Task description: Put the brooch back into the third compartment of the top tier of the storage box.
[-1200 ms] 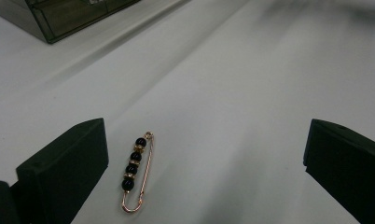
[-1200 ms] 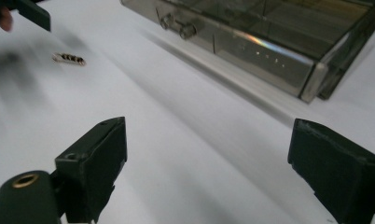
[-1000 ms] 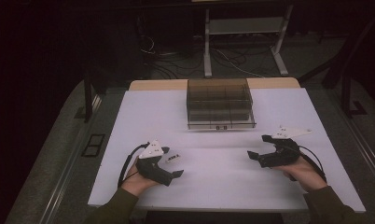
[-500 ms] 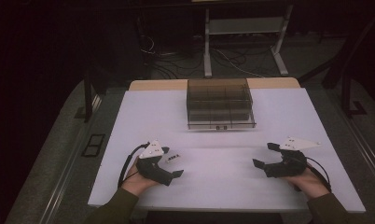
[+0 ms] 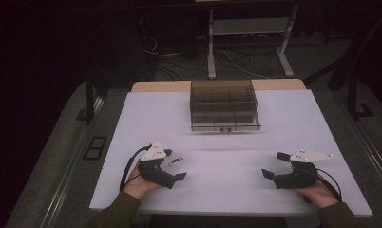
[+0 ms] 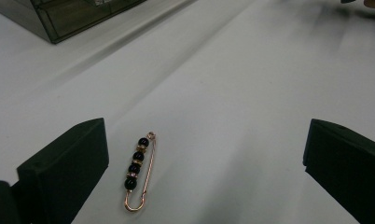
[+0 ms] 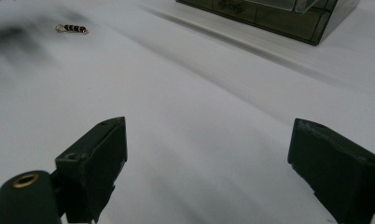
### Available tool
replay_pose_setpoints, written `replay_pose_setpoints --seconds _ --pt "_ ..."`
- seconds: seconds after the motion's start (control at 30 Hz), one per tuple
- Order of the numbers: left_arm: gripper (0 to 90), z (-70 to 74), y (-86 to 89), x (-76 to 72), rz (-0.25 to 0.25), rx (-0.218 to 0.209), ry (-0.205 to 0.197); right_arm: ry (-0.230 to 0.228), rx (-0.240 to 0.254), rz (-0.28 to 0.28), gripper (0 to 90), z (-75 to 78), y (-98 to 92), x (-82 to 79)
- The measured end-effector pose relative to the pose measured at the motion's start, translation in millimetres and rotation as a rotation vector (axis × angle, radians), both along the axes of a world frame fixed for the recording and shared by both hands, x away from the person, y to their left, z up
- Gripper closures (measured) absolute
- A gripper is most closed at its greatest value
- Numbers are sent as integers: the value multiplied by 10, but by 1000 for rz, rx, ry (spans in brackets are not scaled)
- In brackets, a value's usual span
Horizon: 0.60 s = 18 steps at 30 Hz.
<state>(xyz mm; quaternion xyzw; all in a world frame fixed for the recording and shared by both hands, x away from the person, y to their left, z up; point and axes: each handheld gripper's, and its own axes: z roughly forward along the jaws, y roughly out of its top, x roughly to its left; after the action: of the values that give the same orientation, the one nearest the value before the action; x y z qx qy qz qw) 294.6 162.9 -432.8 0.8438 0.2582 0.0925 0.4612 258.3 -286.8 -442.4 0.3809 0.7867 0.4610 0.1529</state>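
Nothing looks done yet: the beaded safety pin [image 6: 138,173] lies on the table just inside the left gripper [image 6: 204,172] wide-open fingers; the right gripper [image 7: 213,172], equally wide, holds nothing.

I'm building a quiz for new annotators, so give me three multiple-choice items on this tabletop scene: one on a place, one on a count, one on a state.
1. Where does the gold safety pin with dark beads lie?
A. inside the organiser
B. on the white table, near the left gripper
C. between the right gripper's jaws

2. How many dark beads does it carry?
A. two
B. four
C. seven

3. How do the left gripper's jaws stand?
A. open
B. shut on the pin
C. shut, empty

Answers: 1 B, it rests on the white table just inside the left jaw; 2 B, four beads show in the left gripper view; 3 A, a wide gap separates the jaws, the pin untouched.
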Motion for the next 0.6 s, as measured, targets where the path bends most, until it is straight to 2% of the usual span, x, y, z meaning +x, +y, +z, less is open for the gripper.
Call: replay_pose_setpoints --seconds 0.33,0.47,0.6 --pt "0 40 37 55 12 -16 8 2 7 5 111 -18 12 9" --pt "0 62 25 95 10 9 0 3 6 8 111 -22 5 15" --pt "0 116 -5 148 10 4 -12 10 3 10 111 -28 14 13"
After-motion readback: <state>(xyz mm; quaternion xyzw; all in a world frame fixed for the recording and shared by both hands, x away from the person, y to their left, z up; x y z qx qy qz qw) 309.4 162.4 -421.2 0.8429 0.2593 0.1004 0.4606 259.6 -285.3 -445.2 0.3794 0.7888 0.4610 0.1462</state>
